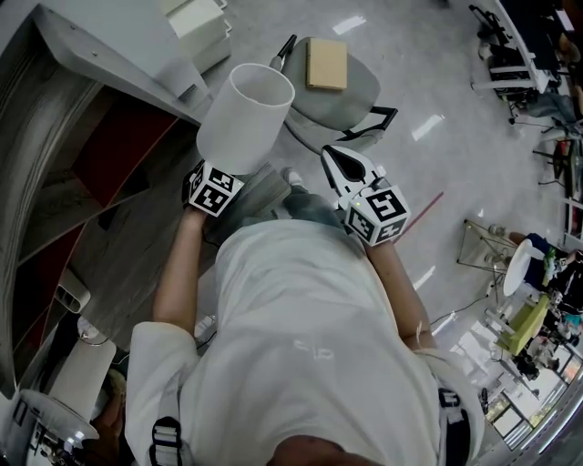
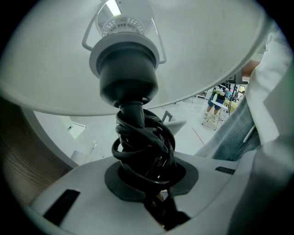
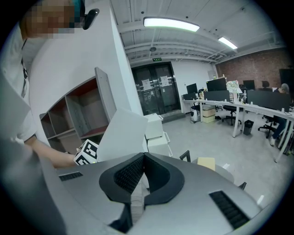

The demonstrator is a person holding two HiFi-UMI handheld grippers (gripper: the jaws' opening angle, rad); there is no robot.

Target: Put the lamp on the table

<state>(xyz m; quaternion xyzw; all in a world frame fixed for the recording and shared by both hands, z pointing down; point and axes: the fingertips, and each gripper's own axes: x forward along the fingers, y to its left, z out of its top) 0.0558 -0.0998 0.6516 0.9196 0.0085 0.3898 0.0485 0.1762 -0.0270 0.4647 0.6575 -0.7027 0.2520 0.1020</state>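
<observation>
In the head view the lamp's white shade (image 1: 244,116) rises tilted in front of the person's chest, and it hides the jaws of my left gripper (image 1: 221,177) just below it. The left gripper view looks up under the shade (image 2: 206,50). There the black socket (image 2: 128,75) tops a black stem wound with cord (image 2: 142,142), and my left gripper (image 2: 147,176) is shut on that wrapped stem. My right gripper (image 1: 351,173) is held to the right of the lamp, apart from it, shut with nothing in it. The right gripper view shows its jaws (image 3: 143,158) meeting and the shade (image 3: 121,133) beyond them.
A grey round seat (image 1: 360,86) with a tan box (image 1: 326,64) on it stands ahead on the glossy floor. A grey shelf unit (image 1: 82,155) with reddish compartments runs along the left. White drawer units (image 1: 196,27) are at the top. Desks and chairs fill the far right.
</observation>
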